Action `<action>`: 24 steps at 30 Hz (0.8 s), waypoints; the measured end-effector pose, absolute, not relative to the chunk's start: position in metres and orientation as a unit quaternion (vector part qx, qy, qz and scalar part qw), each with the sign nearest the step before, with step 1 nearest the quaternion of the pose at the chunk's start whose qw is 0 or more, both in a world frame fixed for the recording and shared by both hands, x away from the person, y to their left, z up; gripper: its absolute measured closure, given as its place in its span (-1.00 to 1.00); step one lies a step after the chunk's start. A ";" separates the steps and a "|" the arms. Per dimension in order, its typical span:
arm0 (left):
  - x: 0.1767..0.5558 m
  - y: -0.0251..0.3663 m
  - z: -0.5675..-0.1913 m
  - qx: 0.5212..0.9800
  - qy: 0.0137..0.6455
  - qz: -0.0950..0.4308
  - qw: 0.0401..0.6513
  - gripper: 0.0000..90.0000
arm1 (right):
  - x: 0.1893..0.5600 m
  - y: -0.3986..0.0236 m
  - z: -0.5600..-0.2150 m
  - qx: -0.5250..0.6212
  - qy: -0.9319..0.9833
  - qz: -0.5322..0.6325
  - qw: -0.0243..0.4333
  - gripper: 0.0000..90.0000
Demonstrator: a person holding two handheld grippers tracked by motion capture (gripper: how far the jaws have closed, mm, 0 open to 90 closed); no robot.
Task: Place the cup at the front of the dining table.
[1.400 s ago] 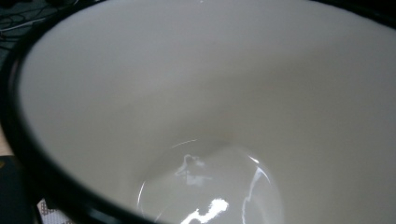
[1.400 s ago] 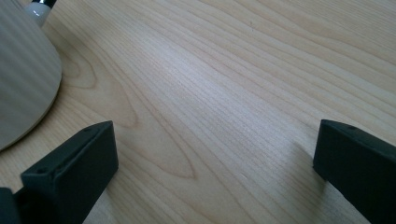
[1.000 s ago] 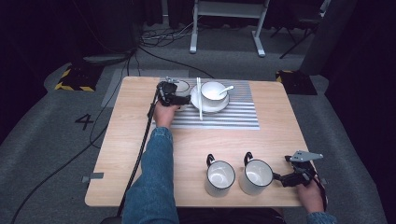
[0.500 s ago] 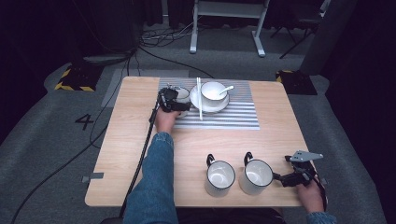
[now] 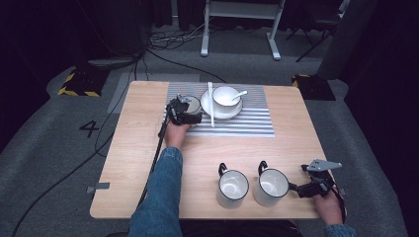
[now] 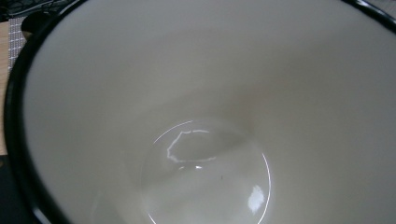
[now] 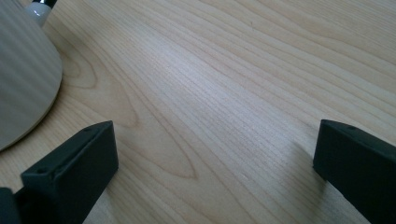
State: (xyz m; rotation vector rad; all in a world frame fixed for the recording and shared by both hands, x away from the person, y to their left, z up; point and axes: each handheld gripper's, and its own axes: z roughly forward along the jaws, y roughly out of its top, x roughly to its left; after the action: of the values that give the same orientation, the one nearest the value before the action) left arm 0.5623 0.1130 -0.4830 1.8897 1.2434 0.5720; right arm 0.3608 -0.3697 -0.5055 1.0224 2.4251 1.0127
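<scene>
A wooden table point(image 5: 148, 163) takes up the middle of the high view, with a grey striped mat point(image 5: 247, 121) laid across its upper centre. On the mat stands a white plate point(image 5: 210, 109) carrying a white bowl point(image 5: 226, 96) with a spoon point(image 5: 239, 94) leaning out of it toward the right, and a pair of white chopsticks point(image 5: 211, 102) lies across the plate's left edge. Just left of the plate, at the mat's left end, a small cup point(image 5: 192, 102) sits right against the left gripper point(image 5: 184, 112), held by a hand on a blue denim sleeve point(image 5: 160, 197); whether its fingers are spread or clamped on the cup cannot be told, since the left gripper view looks straight down into a white, black-rimmed cup interior point(image 6: 201, 140) that is bare apart from glints on its bottom. In the lower right of the high view two white mugs with black rims stand side by side, the left mug point(image 5: 232, 187) and the right mug point(image 5: 271, 186), both empty. The right gripper point(image 5: 302, 188) rests low on the table just right of the right mug, its fingers point(image 7: 74, 172) spread wide over bare wood, with the mug's curved wall point(image 7: 23, 79) at the upper left of the right gripper view. Cables and a metal stand's legs lie on the grey floor point(image 5: 59, 148) beyond the table.
</scene>
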 end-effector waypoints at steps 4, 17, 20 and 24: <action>0.561 0.111 -0.484 0.738 0.499 0.231 0.391 -0.93 | 0.361 -0.370 -0.505 0.358 0.849 0.354 0.160 -1.00; 0.559 0.114 -0.474 0.718 0.518 0.219 0.410 -1.00 | 0.361 -0.370 -0.505 0.358 0.849 0.354 0.160 -1.00; 0.555 0.114 -0.467 0.714 0.520 0.217 0.415 -1.00 | 0.361 -0.370 -0.505 0.358 0.849 0.354 0.160 -1.00; 0.548 0.115 -0.456 0.718 0.521 0.220 0.406 -1.00 | 0.361 -0.370 -0.505 0.358 0.849 0.354 0.160 -1.00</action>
State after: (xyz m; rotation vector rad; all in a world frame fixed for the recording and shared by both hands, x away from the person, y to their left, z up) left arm 0.5481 0.1151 -0.4556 1.8123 1.3137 0.5554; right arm 0.3608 -0.3698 -0.5055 1.0217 2.4255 1.0126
